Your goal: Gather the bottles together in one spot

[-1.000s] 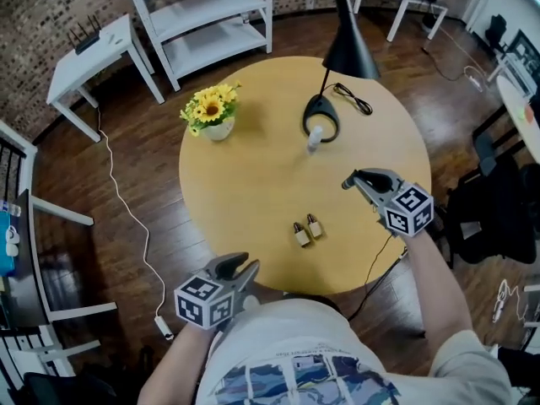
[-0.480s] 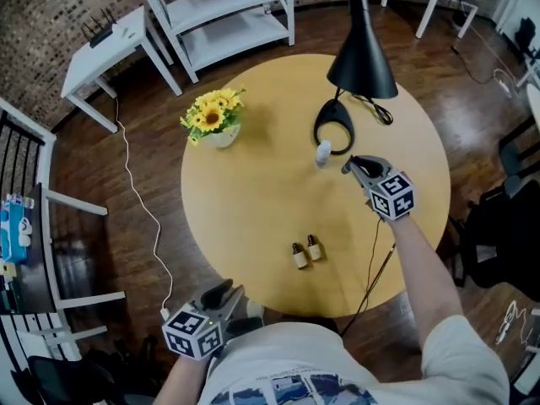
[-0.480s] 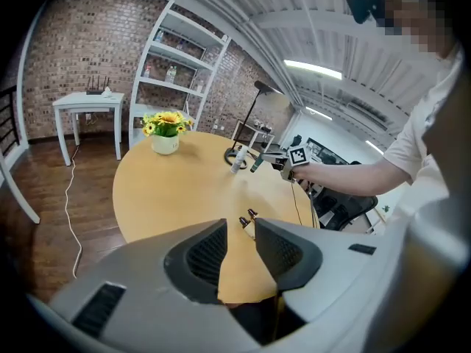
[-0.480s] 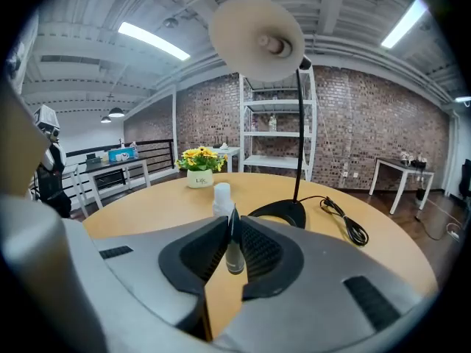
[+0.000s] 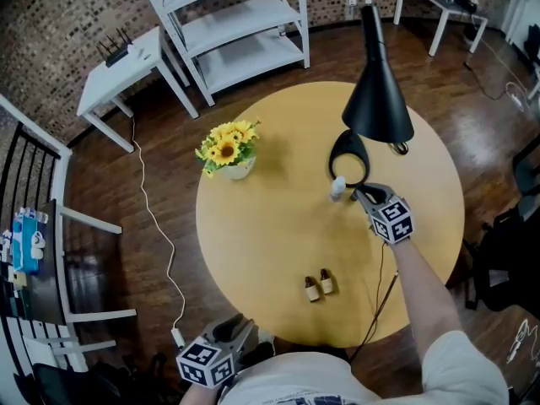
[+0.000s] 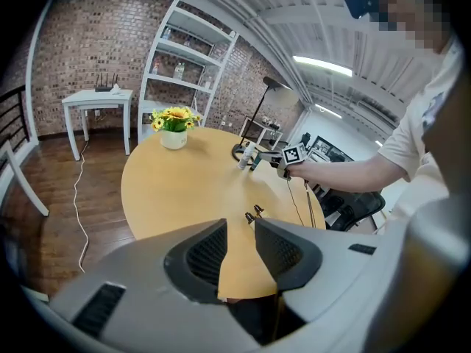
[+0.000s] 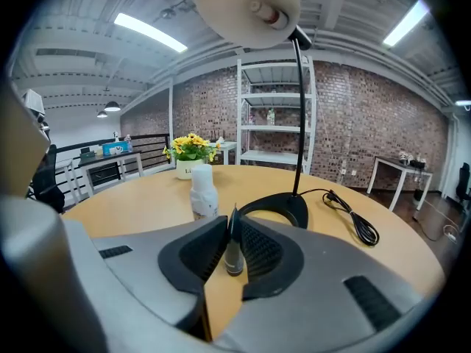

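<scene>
Small dark bottle [image 7: 233,257] in right tongs [image 7: 229,220], beside white bottle [image 7: 203,190].

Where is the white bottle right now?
In the head view the white bottle stands right of centre on the table, beside the lamp base, just left of the right gripper.

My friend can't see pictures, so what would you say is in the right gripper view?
The right gripper is shut on a small dark bottle over a round wooden table. Just beyond stand a white bottle and a black lamp's base, with sunflowers further back.
</scene>
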Motion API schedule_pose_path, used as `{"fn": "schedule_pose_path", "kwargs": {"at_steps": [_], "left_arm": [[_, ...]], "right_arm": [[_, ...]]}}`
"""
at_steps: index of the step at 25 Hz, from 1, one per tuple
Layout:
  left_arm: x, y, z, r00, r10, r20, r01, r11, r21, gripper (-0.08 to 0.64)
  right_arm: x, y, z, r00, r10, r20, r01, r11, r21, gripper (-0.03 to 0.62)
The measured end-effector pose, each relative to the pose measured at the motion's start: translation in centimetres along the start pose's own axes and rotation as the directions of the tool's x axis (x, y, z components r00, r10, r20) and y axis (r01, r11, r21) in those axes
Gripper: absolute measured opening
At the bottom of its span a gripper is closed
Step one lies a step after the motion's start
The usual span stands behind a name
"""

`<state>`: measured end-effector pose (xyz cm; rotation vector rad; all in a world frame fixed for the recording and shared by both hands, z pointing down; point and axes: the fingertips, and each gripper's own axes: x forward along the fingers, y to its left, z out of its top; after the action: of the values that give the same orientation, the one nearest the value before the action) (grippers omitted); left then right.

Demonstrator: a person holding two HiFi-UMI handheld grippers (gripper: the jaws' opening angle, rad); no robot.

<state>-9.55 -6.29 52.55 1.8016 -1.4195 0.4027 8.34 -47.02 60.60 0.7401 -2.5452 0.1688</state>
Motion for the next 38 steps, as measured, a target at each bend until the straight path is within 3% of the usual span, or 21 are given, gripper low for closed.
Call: {"fn": "schedule_pose_path", "kwargs": {"at_steps": [4,7,11,22,25,31,38], "left_arm": [[0.2,0.1,-0.1,1.000,-0.008,-0.008,0.008,1.000,-0.005,0.121],[0.4,0.0,0.0,1.000,-0.020,-0.011,0.020,1.000,0.002,0.121],[0.5,-0.1,0.1,0.999,-0.029,-0.017,0.029,1.000,0.010,0.121],[0.3,0.6,-0.1,0.997,-0.078,-0.009,0.078,0.993,0.084,0.121],[-0.2,0.4,0.3,0.992,-0.124,0.007,0.122,0.983,0.137,0.121],[-3.4,0.6,-0.5,0.974,-0.223,0.033,0.210,0.951,0.226,0.121],[-8.6,3.5,-3.9,0.951,-0.304,0.050,0.288,0.936,0.202,0.135]], "right_arm": [[0.0,0.1,0.1,1.000,-0.014,0.002,0.014,1.000,-0.005,0.068],[0.0,0.0,0.0,1.000,-0.021,0.008,0.021,1.000,-0.004,0.141],[-0.3,-0.2,0.3,0.999,-0.024,0.029,0.023,0.999,0.027,0.173],[-7.2,2.6,1.9,0.989,-0.090,0.121,0.080,0.994,0.079,0.213],[-12.3,7.0,2.8,0.980,-0.118,0.159,0.102,0.989,0.105,0.213],[-23.0,20.2,2.0,0.967,-0.184,0.177,0.150,0.971,0.188,0.212],[-29.5,34.1,-0.1,0.960,-0.262,0.102,0.229,0.939,0.258,0.212]]}}
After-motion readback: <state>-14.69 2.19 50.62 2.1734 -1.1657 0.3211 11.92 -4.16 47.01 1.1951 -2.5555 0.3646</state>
